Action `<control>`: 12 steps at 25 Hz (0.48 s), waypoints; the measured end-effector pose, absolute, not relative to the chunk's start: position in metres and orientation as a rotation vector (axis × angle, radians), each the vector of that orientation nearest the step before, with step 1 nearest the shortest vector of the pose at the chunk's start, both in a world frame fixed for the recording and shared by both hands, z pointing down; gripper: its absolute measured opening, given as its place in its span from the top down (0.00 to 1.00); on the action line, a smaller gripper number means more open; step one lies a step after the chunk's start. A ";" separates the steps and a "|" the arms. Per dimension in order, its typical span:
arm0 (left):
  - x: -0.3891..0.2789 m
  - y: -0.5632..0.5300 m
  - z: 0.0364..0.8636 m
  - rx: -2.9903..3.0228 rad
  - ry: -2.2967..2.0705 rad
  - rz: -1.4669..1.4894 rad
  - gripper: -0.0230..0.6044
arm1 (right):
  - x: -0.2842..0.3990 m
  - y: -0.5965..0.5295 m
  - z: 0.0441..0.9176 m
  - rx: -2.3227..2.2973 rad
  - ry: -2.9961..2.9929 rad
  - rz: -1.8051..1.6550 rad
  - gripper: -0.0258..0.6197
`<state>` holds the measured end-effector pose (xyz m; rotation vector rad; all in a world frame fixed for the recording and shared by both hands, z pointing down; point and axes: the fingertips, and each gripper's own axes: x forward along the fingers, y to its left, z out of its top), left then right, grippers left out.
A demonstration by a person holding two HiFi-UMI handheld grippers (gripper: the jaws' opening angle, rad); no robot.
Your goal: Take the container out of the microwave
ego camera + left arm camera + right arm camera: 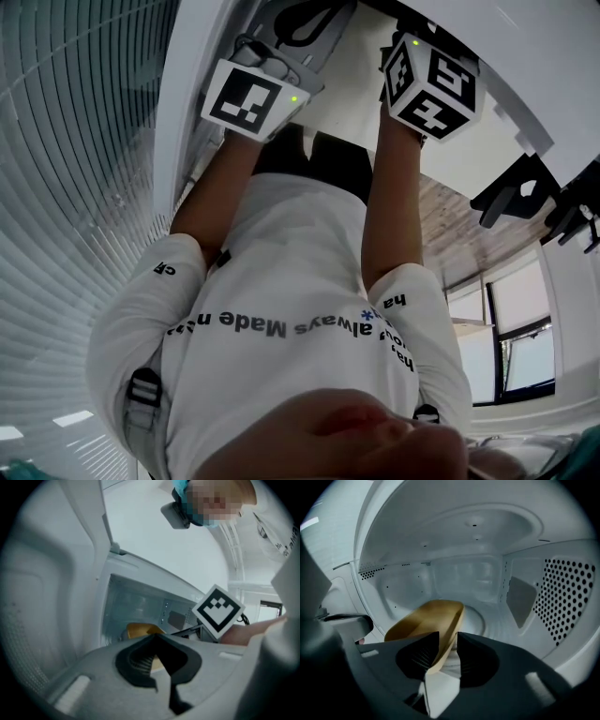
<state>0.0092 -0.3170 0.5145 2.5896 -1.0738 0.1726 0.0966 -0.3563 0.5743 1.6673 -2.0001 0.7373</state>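
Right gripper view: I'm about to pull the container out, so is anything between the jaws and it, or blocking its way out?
Nothing visible does. The rim of the container lies between the open jaws of the right gripper, and the microwave cavity around it holds nothing else that shows.

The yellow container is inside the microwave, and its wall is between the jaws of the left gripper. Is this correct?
Only the gripper is wrong. The wall is between the open jaws of the right gripper, as the right gripper view shows. The yellow container is indeed inside the microwave.
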 end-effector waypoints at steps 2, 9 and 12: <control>0.008 -0.317 0.515 2.587 -1.075 0.171 0.96 | 0.096 -0.358 0.575 1.672 -1.988 0.730 0.79; 0.005 -0.319 0.511 2.586 -1.084 0.173 0.96 | 0.102 -0.360 0.573 1.717 -1.955 0.726 0.92; 0.005 -0.318 0.513 2.588 -1.084 0.176 0.96 | 0.106 -0.358 0.574 1.735 -1.955 0.743 0.93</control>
